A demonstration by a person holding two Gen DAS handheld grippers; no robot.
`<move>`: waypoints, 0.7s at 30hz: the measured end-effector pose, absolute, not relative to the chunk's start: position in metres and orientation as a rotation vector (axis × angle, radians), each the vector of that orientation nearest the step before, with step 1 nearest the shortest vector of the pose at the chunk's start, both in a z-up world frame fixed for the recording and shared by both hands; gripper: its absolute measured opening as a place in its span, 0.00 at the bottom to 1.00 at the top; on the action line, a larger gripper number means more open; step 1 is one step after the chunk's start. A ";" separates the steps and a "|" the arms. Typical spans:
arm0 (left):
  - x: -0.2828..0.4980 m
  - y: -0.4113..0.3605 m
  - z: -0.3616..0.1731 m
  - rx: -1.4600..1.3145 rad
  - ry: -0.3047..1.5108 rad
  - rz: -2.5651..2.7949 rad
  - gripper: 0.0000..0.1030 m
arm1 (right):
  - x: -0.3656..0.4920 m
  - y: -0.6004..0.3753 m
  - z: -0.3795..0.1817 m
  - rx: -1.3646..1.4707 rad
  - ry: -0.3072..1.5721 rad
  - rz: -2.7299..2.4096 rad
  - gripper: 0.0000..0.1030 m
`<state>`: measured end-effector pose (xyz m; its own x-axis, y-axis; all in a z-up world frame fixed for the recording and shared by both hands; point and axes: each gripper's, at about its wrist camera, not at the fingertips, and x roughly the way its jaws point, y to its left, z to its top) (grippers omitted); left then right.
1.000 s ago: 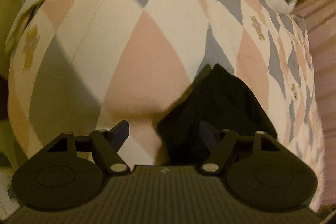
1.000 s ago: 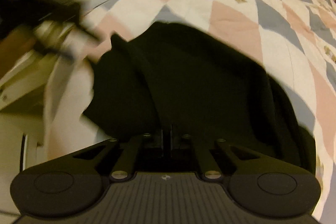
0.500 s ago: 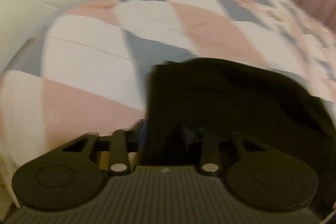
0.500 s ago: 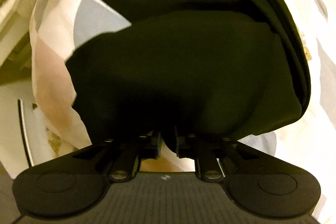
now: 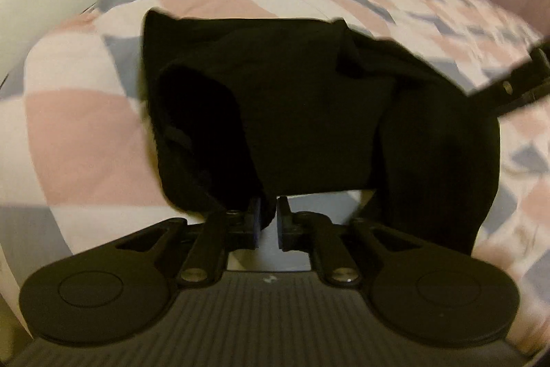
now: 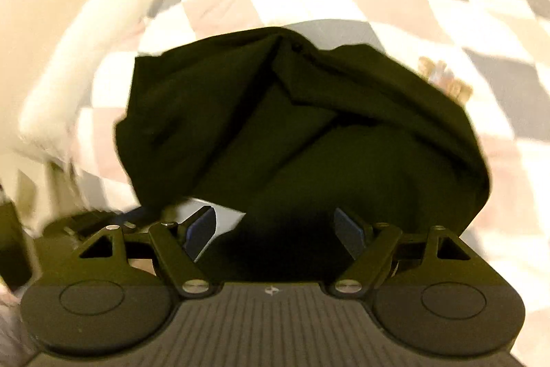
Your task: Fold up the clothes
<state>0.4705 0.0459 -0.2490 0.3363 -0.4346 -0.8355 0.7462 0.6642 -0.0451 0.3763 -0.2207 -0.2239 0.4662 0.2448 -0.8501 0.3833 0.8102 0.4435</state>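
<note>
Black soft knit garment [image 5: 309, 112] is draping limply; my left tool [image 5: 267, 222] is pinching its hem, my right tool [image 6: 275, 229] is gaping empty.

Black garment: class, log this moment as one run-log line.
left tool: shut on black garment | right tool: open | garment bunched on quilt

The black garment [image 5: 302, 112] lay bunched on the quilt [image 5: 86, 133], filling the space straight ahead of both grippers. Bare quilt lay open to the garment's left and beyond it. The right gripper [image 5: 515, 85] reached in from the right edge at the garment's right side, blocking that approach. In the right wrist view, a white pillow [image 6: 68, 57] bordered the quilt on the left.
</note>
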 end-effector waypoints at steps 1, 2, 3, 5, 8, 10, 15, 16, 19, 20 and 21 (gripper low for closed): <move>0.468 0.048 -0.245 0.354 0.946 -0.781 0.08 | 0.370 -0.217 -0.222 0.648 1.095 -0.091 0.82; 0.463 0.049 -0.241 0.354 0.931 -0.772 0.08 | 0.364 -0.213 -0.221 0.642 1.086 -0.090 0.83; 0.458 0.050 -0.237 0.360 0.915 -0.765 0.09 | 0.358 -0.210 -0.219 0.635 1.077 -0.088 0.83; 0.448 0.050 -0.231 0.393 0.890 -0.772 0.14 | 0.347 -0.200 -0.216 0.612 1.056 -0.084 0.82; 0.436 0.055 -0.227 0.452 0.884 -0.744 0.17 | 0.335 -0.176 -0.207 0.517 1.015 -0.055 0.74; 0.431 0.069 -0.218 0.432 0.882 -0.719 0.17 | 0.332 -0.158 -0.198 0.426 0.998 -0.025 0.70; 0.460 0.127 -0.209 0.352 0.944 -0.653 0.23 | 0.354 -0.121 -0.174 0.260 0.916 -0.034 0.61; 0.474 0.132 -0.209 0.352 0.947 -0.662 0.23 | 0.365 -0.113 -0.169 0.231 0.899 -0.038 0.59; 0.520 0.147 -0.209 0.355 0.955 -0.697 0.23 | 0.415 -0.085 -0.166 0.173 0.875 -0.070 0.32; 0.539 0.146 -0.206 0.359 0.961 -0.729 0.22 | 0.435 -0.077 -0.168 0.181 0.884 -0.086 0.13; 0.558 0.145 -0.203 0.363 0.966 -0.760 0.20 | 0.455 -0.071 -0.171 0.210 0.905 -0.101 0.04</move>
